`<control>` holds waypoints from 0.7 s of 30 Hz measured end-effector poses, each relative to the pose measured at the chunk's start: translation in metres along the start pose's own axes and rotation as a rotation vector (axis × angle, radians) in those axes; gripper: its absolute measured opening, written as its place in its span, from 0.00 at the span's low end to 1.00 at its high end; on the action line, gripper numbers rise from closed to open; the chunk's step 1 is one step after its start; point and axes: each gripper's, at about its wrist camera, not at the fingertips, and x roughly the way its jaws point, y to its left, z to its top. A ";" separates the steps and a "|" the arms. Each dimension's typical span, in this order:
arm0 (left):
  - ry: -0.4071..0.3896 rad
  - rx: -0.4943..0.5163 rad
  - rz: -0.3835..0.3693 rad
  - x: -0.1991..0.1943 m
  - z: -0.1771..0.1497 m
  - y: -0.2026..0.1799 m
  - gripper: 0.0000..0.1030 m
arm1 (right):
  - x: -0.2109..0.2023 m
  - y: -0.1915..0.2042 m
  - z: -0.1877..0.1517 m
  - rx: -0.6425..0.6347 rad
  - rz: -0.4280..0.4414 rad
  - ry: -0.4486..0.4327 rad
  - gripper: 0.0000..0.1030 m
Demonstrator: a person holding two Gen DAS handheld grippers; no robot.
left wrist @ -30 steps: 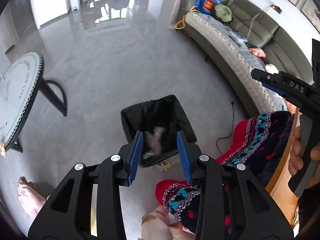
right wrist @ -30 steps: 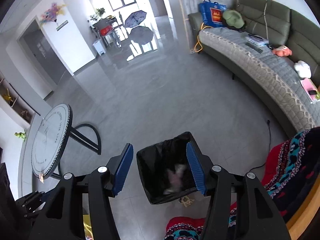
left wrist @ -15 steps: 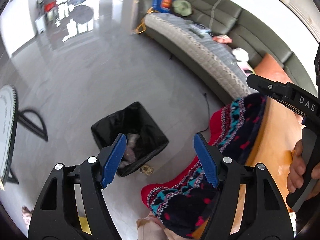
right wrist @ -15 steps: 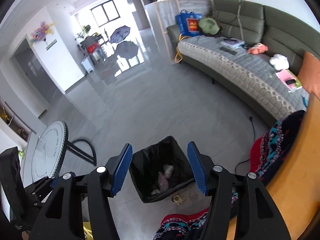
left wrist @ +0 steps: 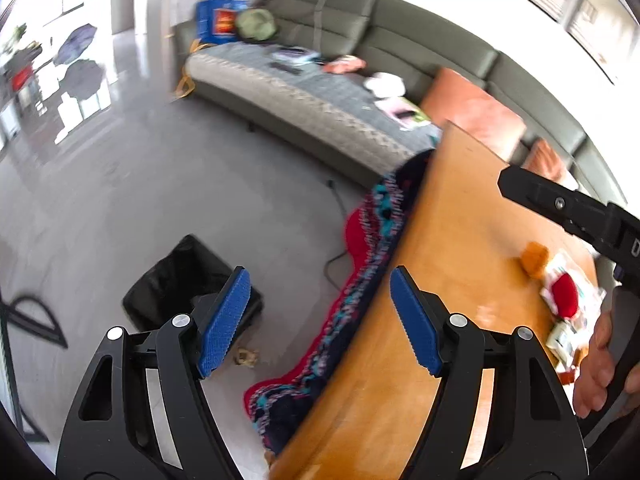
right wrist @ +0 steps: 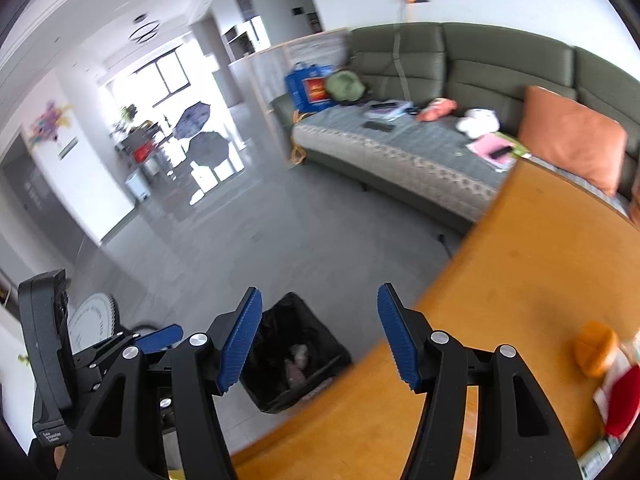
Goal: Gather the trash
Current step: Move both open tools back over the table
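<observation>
Trash left to collect: a blurred pile of wrappers (left wrist: 568,300) w/ a red piece, plus an orange lump (right wrist: 596,354), near the counter's (left wrist: 460,240) far right edge. Black-lined bin (right wrist: 296,360) sits on the floor just off the counter's left edge, pale scraps already inside; one small scrap (left wrist: 246,357) lies on the floor beside it. Left claw (left wrist: 320,320) wide, jaws opening, nothing between. Right claw (right wrist: 320,340) also wide and opening, empty. Looks like the step btwn drops: next move prob. a reach across the counter to the pile. Patterned knit cloth (left wrist: 360,280) hangs off the left edge; sofa (right wrist: 440,120) beyond. Counter's middle bare, nothing blocking.
</observation>
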 end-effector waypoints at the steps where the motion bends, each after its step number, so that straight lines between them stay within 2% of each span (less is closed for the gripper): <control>1: 0.002 0.016 -0.011 0.001 0.000 -0.010 0.70 | -0.009 -0.011 -0.005 0.015 -0.016 -0.009 0.60; 12: 0.045 0.225 -0.137 0.024 -0.006 -0.135 0.78 | -0.070 -0.109 -0.039 0.169 -0.152 -0.066 0.60; 21: 0.110 0.348 -0.198 0.053 -0.018 -0.215 0.84 | -0.104 -0.192 -0.068 0.294 -0.262 -0.086 0.60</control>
